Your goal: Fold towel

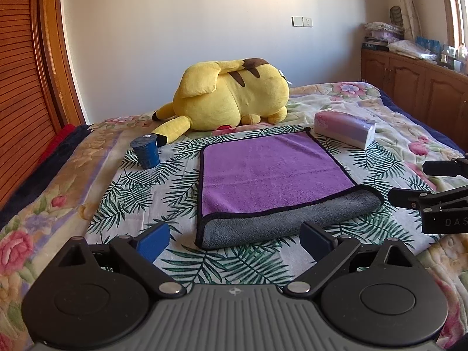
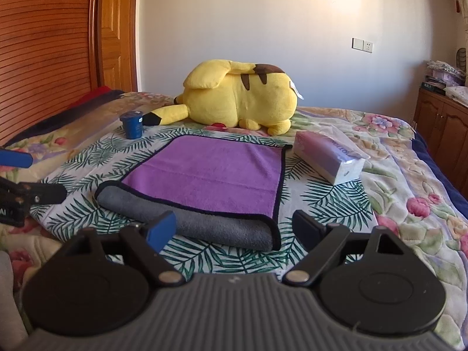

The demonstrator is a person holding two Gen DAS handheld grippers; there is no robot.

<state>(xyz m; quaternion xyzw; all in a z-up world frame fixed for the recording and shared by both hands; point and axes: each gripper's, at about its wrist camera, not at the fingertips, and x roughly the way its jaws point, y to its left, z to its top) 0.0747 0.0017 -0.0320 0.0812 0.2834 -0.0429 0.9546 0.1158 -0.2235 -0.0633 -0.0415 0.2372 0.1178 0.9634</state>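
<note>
A towel (image 1: 269, 169), purple on top with a grey underside and black trim, lies folded flat on the leaf-print cloth on the bed; its grey fold (image 1: 286, 219) faces me. It also shows in the right wrist view (image 2: 213, 172). My left gripper (image 1: 235, 241) is open and empty, just short of the towel's near edge. My right gripper (image 2: 234, 228) is open and empty at the towel's near right corner. It shows at the right edge of the left wrist view (image 1: 415, 184). The left gripper shows at the left edge of the right wrist view (image 2: 41, 177).
A yellow plush toy (image 1: 231, 96) lies behind the towel. A blue cup (image 1: 145, 151) stands to the towel's left, a tissue pack (image 1: 345, 128) to its right. A wooden headboard (image 1: 20, 87) is on the left, wooden cabinets (image 1: 418, 87) on the right.
</note>
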